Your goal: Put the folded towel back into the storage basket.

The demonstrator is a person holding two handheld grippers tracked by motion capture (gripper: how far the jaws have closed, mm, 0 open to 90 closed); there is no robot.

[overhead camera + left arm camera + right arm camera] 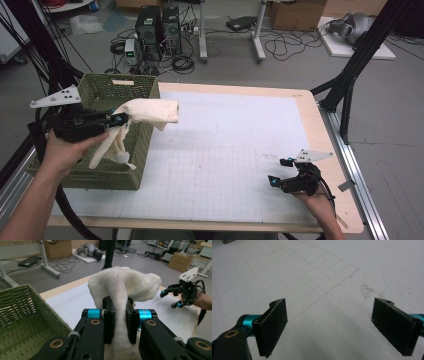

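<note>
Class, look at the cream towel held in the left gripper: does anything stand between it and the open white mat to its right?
Nothing visible does. The towel, clamped in the left gripper, hangs over the basket's right rim, and the mat beside it lies bare up to the right gripper.

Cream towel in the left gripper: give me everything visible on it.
The towel is cream, soft terry-looking cloth, bunched rather than folded. The left gripper pinches a narrow waist of it between shut jaws. One bulky end sticks out over the white mat; the other hangs limp into the green woven basket. No stains or labels visible.
</note>
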